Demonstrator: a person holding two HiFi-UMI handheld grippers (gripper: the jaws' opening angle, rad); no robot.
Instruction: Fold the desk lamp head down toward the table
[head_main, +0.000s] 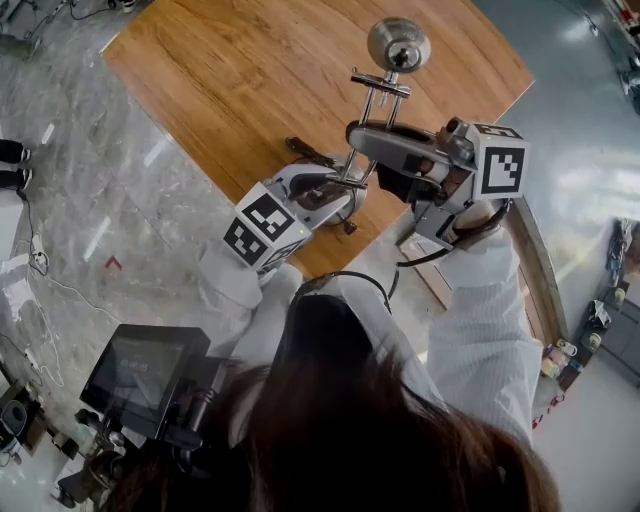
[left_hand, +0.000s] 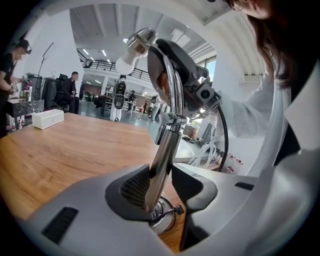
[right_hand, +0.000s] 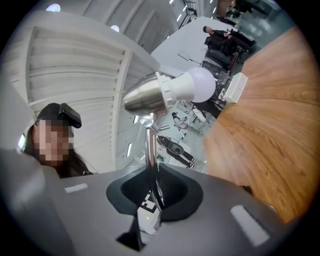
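Note:
A chrome desk lamp stands on the wooden table (head_main: 250, 80), its head (head_main: 398, 45) raised high and its white bulb (right_hand: 197, 85) pointing sideways. My left gripper (head_main: 335, 185) is low at the lamp, just above the round base (left_hand: 162, 217). Its jaws are shut on the thick lower post (left_hand: 162, 155). My right gripper (head_main: 375, 140) is higher up, held level and shut on the thin upper arm rod (right_hand: 150, 150) below the head (right_hand: 150, 95). In the left gripper view the right gripper (left_hand: 200, 95) shows behind the post's joint.
A white box (left_hand: 47, 119) lies on the far part of the table, away from the lamp. The table's near edge (head_main: 400, 245) runs right under my hands. A monitor (head_main: 140, 375) sits low at the left, and several people stand in the hall beyond.

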